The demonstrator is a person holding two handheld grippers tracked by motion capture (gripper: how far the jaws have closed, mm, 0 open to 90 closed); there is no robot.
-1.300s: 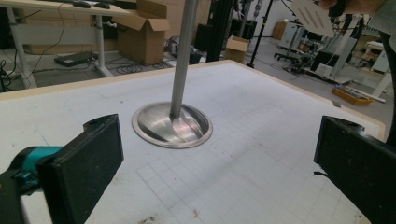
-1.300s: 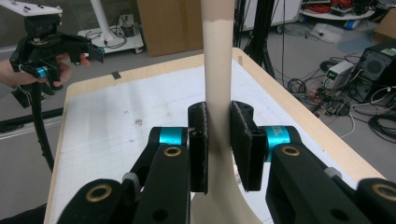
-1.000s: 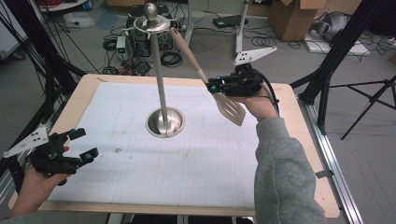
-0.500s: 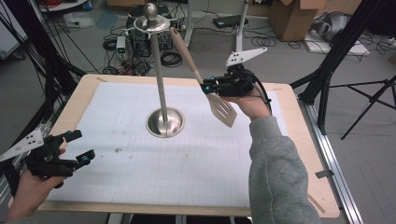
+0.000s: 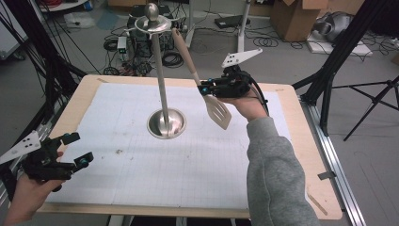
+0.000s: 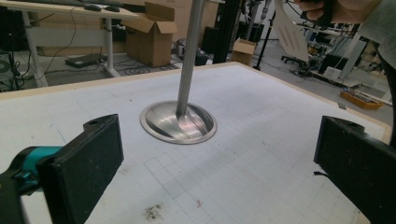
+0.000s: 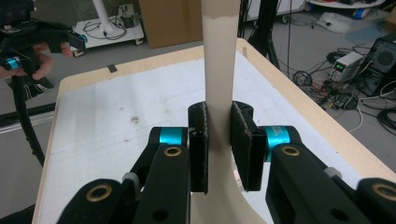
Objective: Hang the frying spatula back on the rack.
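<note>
A metal stand (image 5: 167, 123) with a round base and a tall pole rises from the middle of the white gridded mat (image 5: 188, 169). Its ringed top (image 5: 153, 22) is high at the back. My right gripper (image 5: 205, 88) is shut on the neck of a wooden-handled slotted spatula (image 5: 219, 110), held in the air right of the pole. The handle tip leans up toward the ring. In the right gripper view the jaws clamp the spatula (image 7: 219, 60). My left gripper (image 5: 80, 148) is open with nothing in it at the near left corner, and faces the stand base (image 6: 179, 122).
The wooden table (image 5: 306, 155) has a metal rail along its right side. On the floor beyond it lie cables, electronics (image 5: 136, 42) and cardboard boxes (image 5: 294, 19). Black tripod legs (image 5: 371, 94) stand to the right, and dark frame poles (image 5: 42, 61) to the left.
My right gripper and the spatula have drifted slightly left, toward the pole. The left gripper has slipped a little toward the near left corner, still open.
</note>
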